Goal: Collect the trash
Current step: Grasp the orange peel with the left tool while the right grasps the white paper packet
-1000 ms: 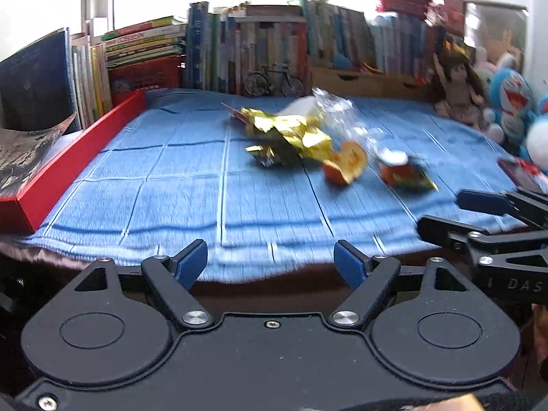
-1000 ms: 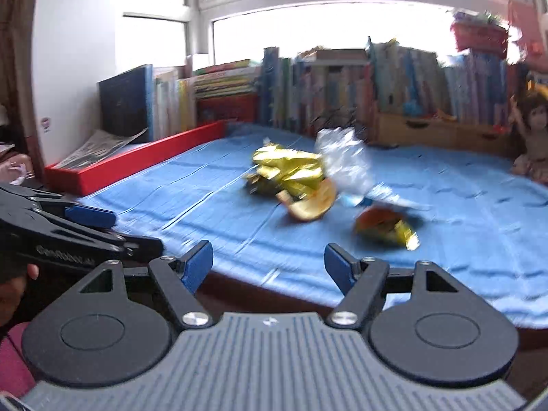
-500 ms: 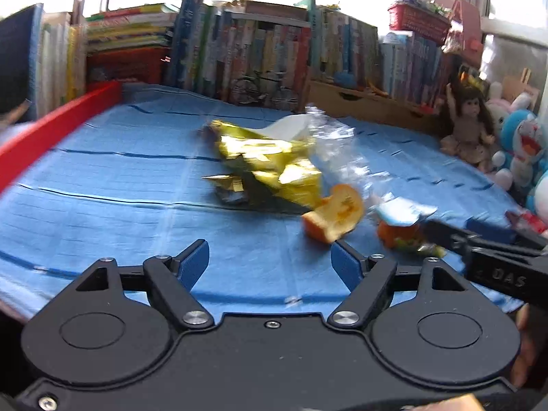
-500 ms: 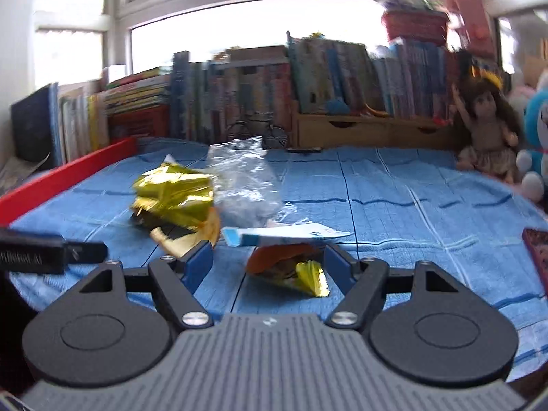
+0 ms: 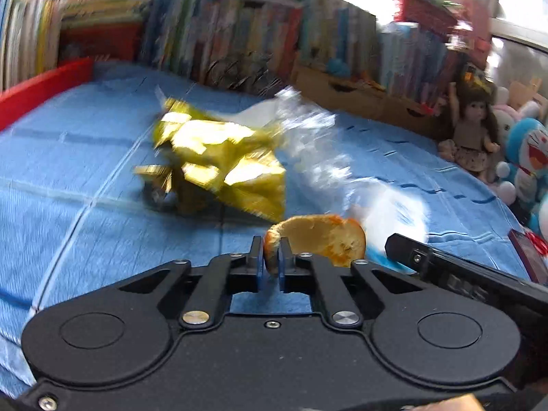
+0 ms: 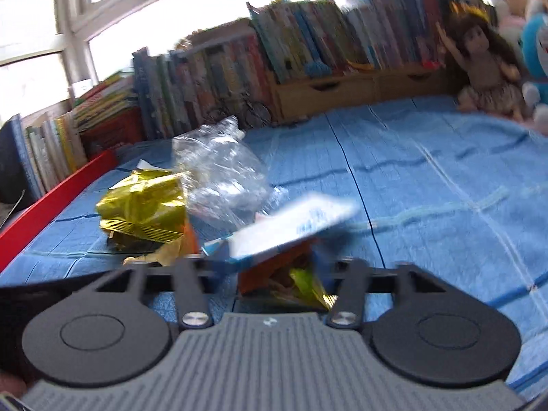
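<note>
My left gripper (image 5: 271, 260) is shut on the rim of an orange peel (image 5: 322, 239) lying on the blue mat (image 5: 68, 178). Behind the peel sit a crumpled gold wrapper (image 5: 222, 157) and a clear plastic bag (image 5: 315, 144). The jaws of my right gripper (image 6: 277, 274) are closing, and an orange snack wrapper with a white flap (image 6: 291, 226) fills the gap between them. In the right wrist view the gold wrapper (image 6: 144, 205) and the clear bag (image 6: 222, 174) lie just left of it. The right gripper's black finger (image 5: 411, 253) shows beside the peel.
A red border (image 6: 51, 205) runs along the mat's left side. Books (image 6: 222, 75) and wooden drawers (image 6: 342, 92) line the back. A doll (image 6: 486, 68) and plush toys (image 5: 527, 157) stand at the right. Bare blue mat (image 6: 428, 188) stretches to the right.
Both grippers moved forward over the mat to the trash. The left one shut on the orange peel. The right one narrowed around the snack wrapper.
</note>
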Tool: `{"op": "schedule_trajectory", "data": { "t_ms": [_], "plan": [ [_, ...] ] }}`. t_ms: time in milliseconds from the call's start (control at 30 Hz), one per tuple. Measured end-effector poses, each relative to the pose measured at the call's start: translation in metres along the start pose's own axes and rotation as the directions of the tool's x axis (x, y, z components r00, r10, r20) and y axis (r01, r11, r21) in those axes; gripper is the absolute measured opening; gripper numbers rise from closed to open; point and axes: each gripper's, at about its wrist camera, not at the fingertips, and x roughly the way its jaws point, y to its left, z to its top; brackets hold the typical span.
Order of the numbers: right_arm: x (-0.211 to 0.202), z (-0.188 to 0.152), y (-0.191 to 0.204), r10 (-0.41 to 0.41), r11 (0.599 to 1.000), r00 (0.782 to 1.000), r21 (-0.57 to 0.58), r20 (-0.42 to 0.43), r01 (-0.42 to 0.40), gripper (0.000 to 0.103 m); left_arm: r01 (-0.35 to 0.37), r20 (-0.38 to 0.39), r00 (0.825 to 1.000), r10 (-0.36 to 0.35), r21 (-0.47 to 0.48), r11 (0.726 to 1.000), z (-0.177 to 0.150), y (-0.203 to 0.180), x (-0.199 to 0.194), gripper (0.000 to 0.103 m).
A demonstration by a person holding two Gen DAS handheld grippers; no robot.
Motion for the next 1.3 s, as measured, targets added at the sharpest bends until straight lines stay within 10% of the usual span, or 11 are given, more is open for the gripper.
{"op": "schedule_trajectory", "data": {
  "t_ms": [200, 1300],
  "plan": [
    [-0.009, 0.005, -0.005, -0.019, 0.999, 0.999, 0.044, 0.040, 0.017, 0.006, -0.027, 0.067, 0.998, 0.020, 0.105, 0.994, -0.001, -0.014, -0.021, 0.007],
    [-0.081, -0.024, 0.034, 0.099, 0.985, 0.992, -0.147, 0.075, -0.087, 0.011, -0.065, 0.126, 0.990, 0.057, 0.064, 0.996, -0.030, 0.043, -0.126, 0.007]
  ]
}}
